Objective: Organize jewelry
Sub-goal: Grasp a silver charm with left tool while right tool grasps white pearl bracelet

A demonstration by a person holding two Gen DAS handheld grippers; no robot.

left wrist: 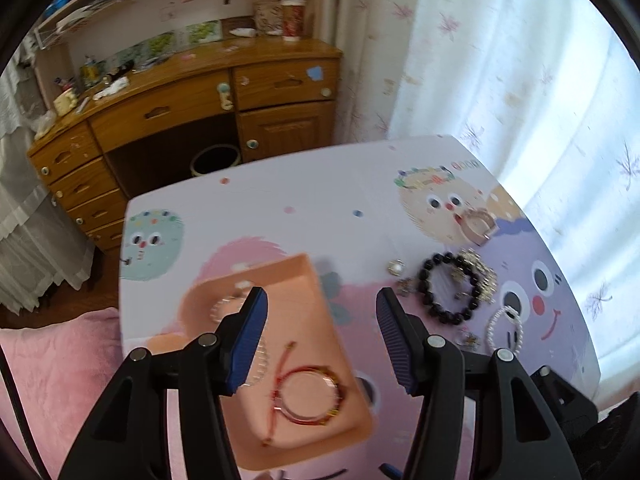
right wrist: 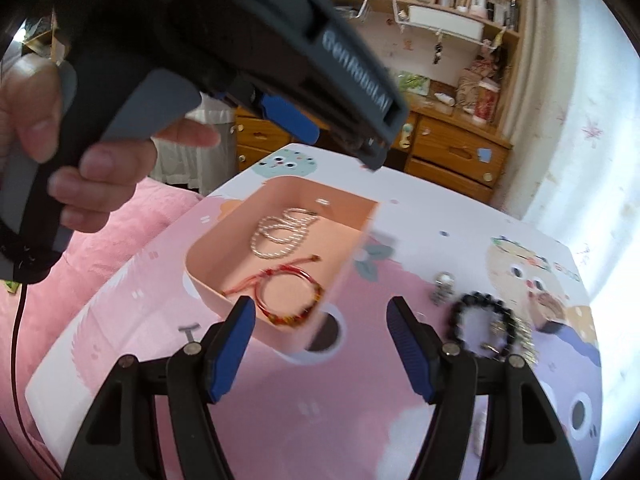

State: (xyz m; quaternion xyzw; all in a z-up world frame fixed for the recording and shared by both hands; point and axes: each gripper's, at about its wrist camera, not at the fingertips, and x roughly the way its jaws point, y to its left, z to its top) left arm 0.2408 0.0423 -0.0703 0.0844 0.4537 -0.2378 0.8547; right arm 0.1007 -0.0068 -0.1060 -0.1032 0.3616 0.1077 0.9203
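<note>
Hovering my left gripper (left wrist: 320, 336) over the pink tray (left wrist: 308, 280), released and empty, since the red bracelet (left wrist: 308, 396) and pearl strand (right wrist: 280, 230) already lie inside; my right gripper (right wrist: 320, 344), also released, faces the black bead bracelet (right wrist: 482, 330) right of the tray, likely next

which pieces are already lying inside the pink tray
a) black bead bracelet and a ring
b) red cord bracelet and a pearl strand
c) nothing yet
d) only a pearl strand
b: the red cord bracelet and the pearl strand lie inside the pink tray, while the black bead bracelet sits out on the table.
</note>
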